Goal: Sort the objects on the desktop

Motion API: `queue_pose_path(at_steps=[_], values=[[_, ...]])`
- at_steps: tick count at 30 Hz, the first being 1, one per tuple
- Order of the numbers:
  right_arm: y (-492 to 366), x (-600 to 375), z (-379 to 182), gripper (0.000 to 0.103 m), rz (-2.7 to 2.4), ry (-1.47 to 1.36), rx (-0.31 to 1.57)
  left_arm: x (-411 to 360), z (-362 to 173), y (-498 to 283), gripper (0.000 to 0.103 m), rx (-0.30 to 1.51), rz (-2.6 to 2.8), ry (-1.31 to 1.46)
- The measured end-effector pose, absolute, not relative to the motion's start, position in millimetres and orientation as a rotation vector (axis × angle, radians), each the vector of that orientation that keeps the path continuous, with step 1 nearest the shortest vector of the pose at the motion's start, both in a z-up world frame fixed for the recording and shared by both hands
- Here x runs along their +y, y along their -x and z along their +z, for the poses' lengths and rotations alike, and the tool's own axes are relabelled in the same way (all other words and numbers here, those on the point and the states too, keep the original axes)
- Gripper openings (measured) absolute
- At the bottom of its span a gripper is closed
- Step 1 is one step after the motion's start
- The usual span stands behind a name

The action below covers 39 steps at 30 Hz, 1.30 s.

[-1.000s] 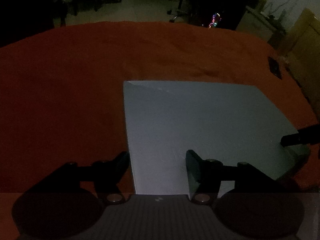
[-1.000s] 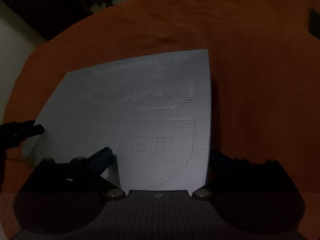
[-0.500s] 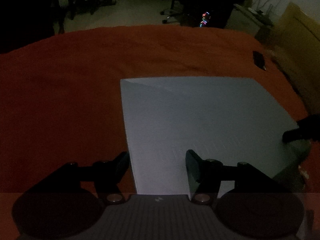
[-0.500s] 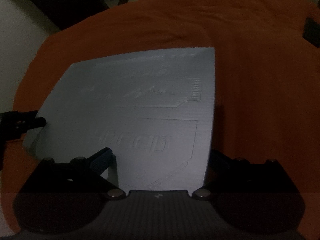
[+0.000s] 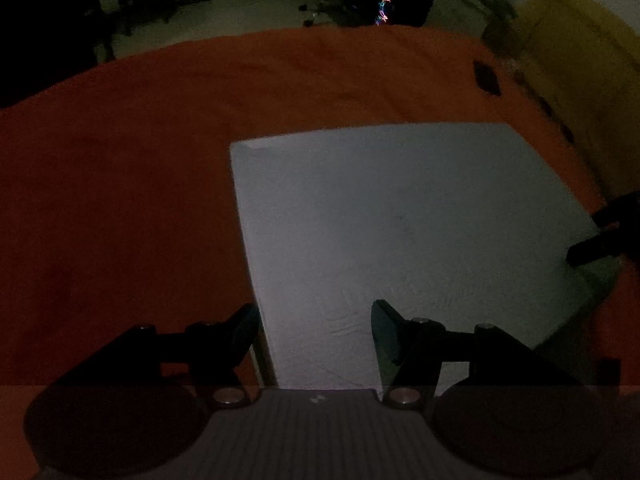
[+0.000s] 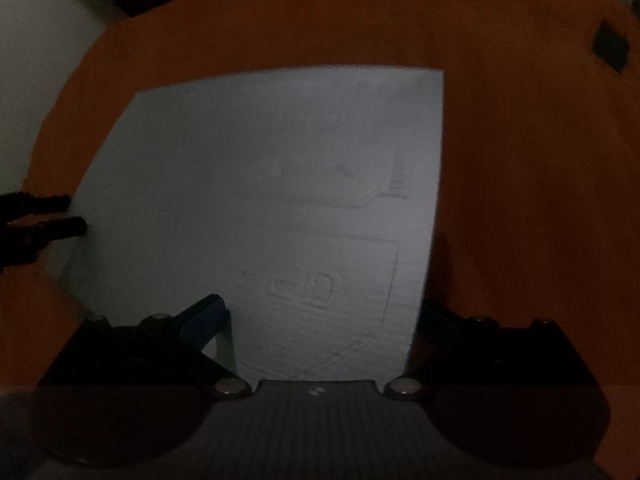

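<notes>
We work in very dim light. The left tool [image 5: 312, 316] points steeply down, its jaws at a middling width around the near left corner of the pale flat box [image 5: 400, 220]. Its left finger [image 5: 244, 320] sits just outside the box's left side wall. Its right finger [image 5: 384, 328] lies over the top face. The pads are lost in the dark, but the box keeps its place between the fingers while the cloth behind it has shifted, so we read this as a hold. From this tool the box spreads ahead and off to the right.

The right tool [image 6: 320, 308] does the mirror of this at the near right corner. Its left finger [image 6: 208, 320] lies over the top face. Its right finger [image 6: 432, 316] is just outside the right edge, mostly swallowed by shadow. We read it as holding the box too. Ahead of this tool the top face shows faint embossed lettering [image 6: 308, 284] inside a raised outline.

Each tool sees the other as dark prongs at the far side edge of the box.

Under and around the box is the table with its orange-red cloth [image 5: 120, 200]. A small black object [image 5: 486, 76] lies on the cloth, well ahead and to the right of both tools, apart from the box. Beyond the table, ahead of the left tool, we see a pale floor [image 5: 260, 4], a speck of coloured lights [image 5: 382, 10] and a yellowish panel [image 5: 580, 60] to the right.
</notes>
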State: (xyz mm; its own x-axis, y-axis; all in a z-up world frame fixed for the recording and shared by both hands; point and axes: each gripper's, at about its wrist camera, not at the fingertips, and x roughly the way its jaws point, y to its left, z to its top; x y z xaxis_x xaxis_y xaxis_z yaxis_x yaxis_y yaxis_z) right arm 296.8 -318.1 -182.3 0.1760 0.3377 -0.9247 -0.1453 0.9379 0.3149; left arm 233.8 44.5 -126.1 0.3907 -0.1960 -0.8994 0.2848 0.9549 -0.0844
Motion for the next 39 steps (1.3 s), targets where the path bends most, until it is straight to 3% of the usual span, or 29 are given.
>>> queue_pose_path(at_steps=[18, 20, 27, 31, 36, 39], values=[[-298, -310, -244, 0.103, 0.354, -0.144, 1.492, 42, -127, -168, 0.056, 1.229, -0.34, -0.202], [-305, -301, -249, 0.103, 0.347, -0.084, 1.502, 44, -133, -165, 0.037, 1.256, -0.361, -0.206], [-321, -311, -259, 0.103, 0.358, -0.064, 1.496, 40, -141, -158, 0.036, 1.261, -0.379, -0.248], [-316, -326, -263, 0.103, 0.354, -0.116, 1.491, 51, -132, -169, 0.057, 1.172, -0.311, -0.287], [-295, -309, -265, 0.103, 0.355, -0.043, 1.412, 57, -154, -186, 0.058, 1.211, -0.331, -0.24], [-298, -309, -275, 0.103, 0.361, -0.026, 1.392, 61, -158, -199, 0.068, 1.219, -0.359, -0.181]])
